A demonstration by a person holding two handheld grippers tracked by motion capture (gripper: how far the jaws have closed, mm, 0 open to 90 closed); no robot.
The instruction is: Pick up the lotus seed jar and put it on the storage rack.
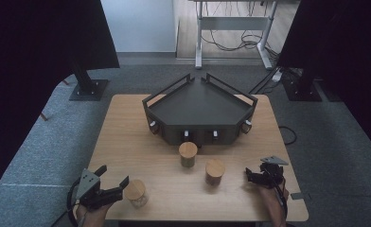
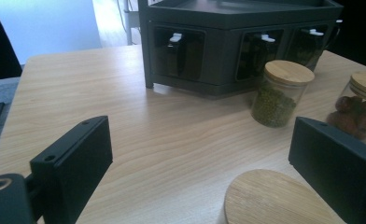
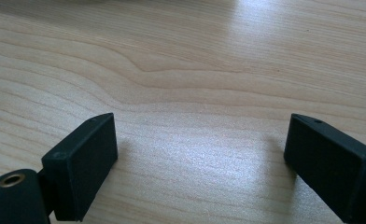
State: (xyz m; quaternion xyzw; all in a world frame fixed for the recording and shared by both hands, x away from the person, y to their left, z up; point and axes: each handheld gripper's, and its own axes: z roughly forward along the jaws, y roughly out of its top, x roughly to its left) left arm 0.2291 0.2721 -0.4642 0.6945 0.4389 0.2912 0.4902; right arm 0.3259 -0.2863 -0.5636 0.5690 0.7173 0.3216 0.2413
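Nearest of all, a bamboo-lidded glass jar (image 1: 136, 192) standing at the front left of the wooden surface (image 1: 127, 142), just beside the left claw (image 1: 112, 182) and not yet gripped. Left claw spread wide, with the round bamboo lid (image 2: 277, 198) low between the jaws in the left gripper view and neither pad touching it. Farther along, a second jar (image 2: 280, 93) filled with green beans near the middle, and a third jar (image 2: 361, 105) holding brownish-red pieces to its right, both upright, both lidded, set well apart from the first. Behind them, a dark angled rack (image 1: 200, 111) with a row of front compartments, each fitted with a small white-tipped handle (image 2: 175, 37); top tray bare. Right claw (image 1: 257, 176) also spread wide, hovering close over bare wood at the front right, holding nothing. Judged from this layout, work barely begun: all three jars out on the surface, none lifted, none placed on or in the rack; closing on the nearest jar looks like the step in hand. Beyond the surface, grey carpet (image 1: 56, 142), black stands (image 1: 86, 85) at either side, a white desk frame (image 1: 233, 33) with loose cables at the back.
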